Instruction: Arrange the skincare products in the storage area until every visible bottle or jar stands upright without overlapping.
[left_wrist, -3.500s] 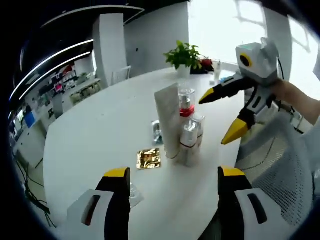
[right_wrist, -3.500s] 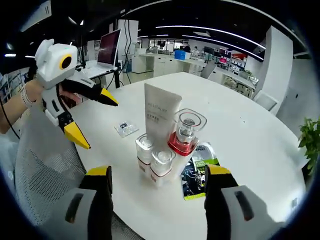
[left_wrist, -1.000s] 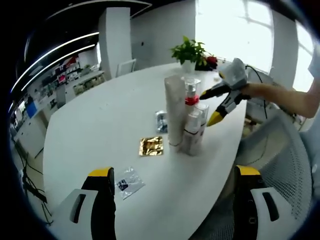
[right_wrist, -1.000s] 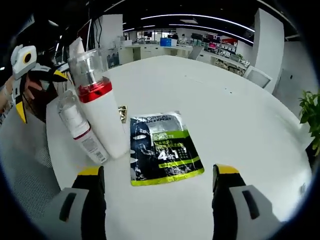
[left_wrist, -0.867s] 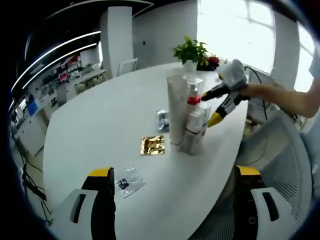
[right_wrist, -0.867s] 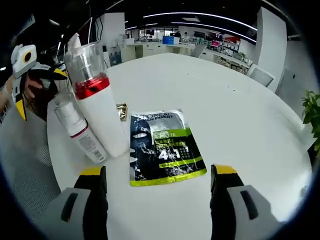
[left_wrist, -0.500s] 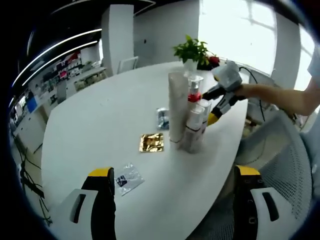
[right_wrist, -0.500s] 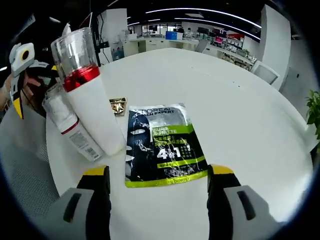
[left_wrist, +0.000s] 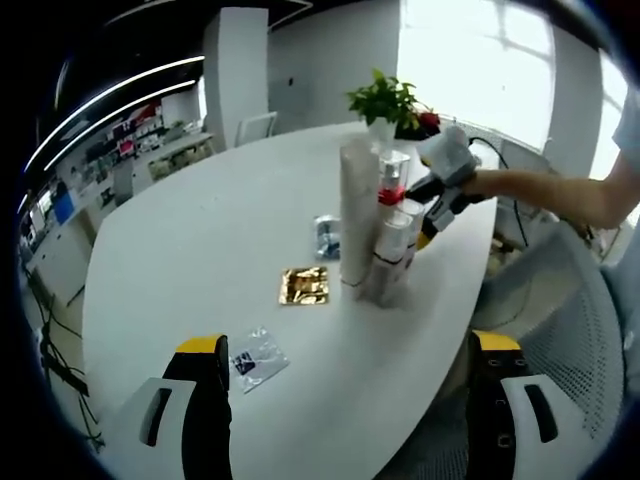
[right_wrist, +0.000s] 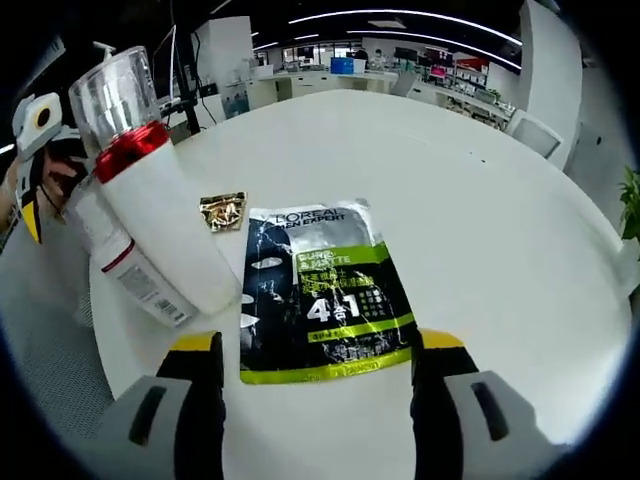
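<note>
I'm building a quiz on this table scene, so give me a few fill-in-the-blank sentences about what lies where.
1. The bottle with the clear cap has a ____ band under that cap.
2. The black and green sachet lies ____ on the white table.
3. The small foil packet is ____ in colour.
4. Both jaws of the right gripper have ____ tips.

Missing words: red; flat; gold; yellow

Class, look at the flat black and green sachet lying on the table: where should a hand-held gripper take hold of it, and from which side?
Probably the near edge of the black and green sachet, approached low from the right hand-held gripper side: it lies flat, so only an edge offers grip, and the bottle crowds its left side.
</note>
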